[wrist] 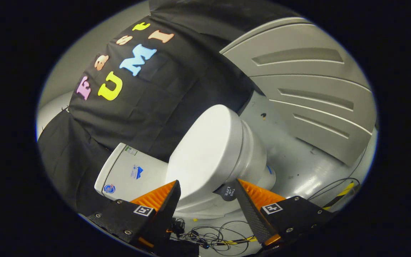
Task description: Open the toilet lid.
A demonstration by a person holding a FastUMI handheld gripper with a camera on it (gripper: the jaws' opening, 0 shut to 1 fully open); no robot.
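Observation:
A white toilet stands just ahead of the fingers, tilted in the view. Its lid lies down flat on the bowl, and the tank sits behind it against the black cloth. My gripper is open, with the lid's near rim between the two fingers. A small dark tab sticks out from the rim right beside one fingertip. I cannot tell whether either finger touches the rim.
Loose black cables lie on the grey floor under the gripper. A grey ribbed panel rises beyond the bowl. Yellow-and-black striped tape runs along the floor by the panel's foot.

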